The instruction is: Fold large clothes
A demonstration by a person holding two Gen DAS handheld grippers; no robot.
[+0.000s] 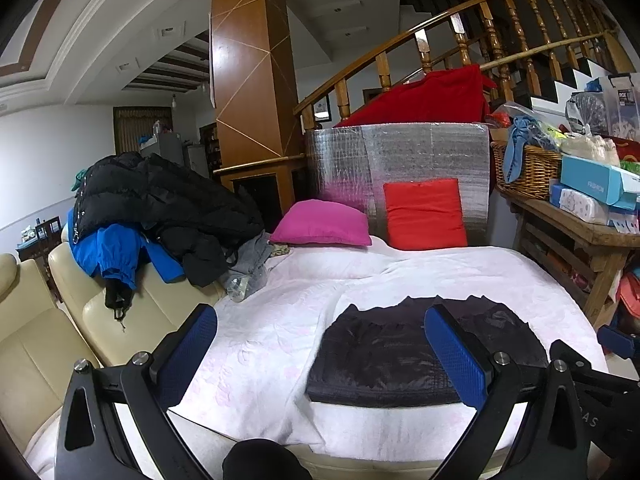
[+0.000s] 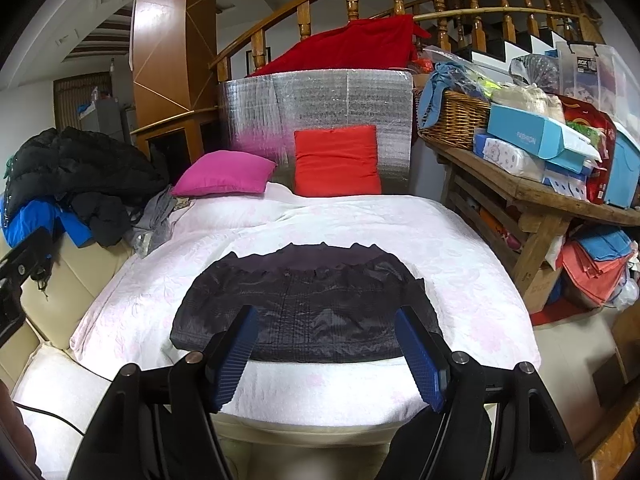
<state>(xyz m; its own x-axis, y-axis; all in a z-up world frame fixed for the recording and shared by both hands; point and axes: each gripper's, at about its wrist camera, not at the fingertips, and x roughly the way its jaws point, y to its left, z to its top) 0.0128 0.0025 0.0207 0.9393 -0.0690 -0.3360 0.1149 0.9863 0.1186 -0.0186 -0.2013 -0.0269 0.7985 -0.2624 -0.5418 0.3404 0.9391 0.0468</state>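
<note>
The black garment (image 2: pixel 308 308) lies flat on the white quilt (image 2: pixel 460 248) of the bed, already made into a compact rectangle with a gathered edge on its far side. It is directly in front of the right claw (image 2: pixel 326 356), just beyond the fingertips, and in front and to the right of the left claw (image 1: pixel 320 356).

Both claws are spread wide and hold nothing. The blue pads of the right claw (image 2: pixel 236 360) stand over the near edge of the garment; I cannot tell if they touch the cloth. The left claw hangs over the bare quilt on the left of the garment, and only its right finger overlaps the cloth in its own view.

To my judgement, this piece is at the end of its folding, or between two folds: the shape is tidy and no corner is lifted. The next move is either one more fold of the near edge toward the far side, or to leave it and take a new piece. A pile of clothes (image 1: pixel 160 208) waits far to the left of the left claw, on the cream sofa (image 1: pixel 120 312): a black padded coat over a blue jacket. For that, the left claw must travel well to the left and pinch only one layer, because the pieces are tangled together.
</note>
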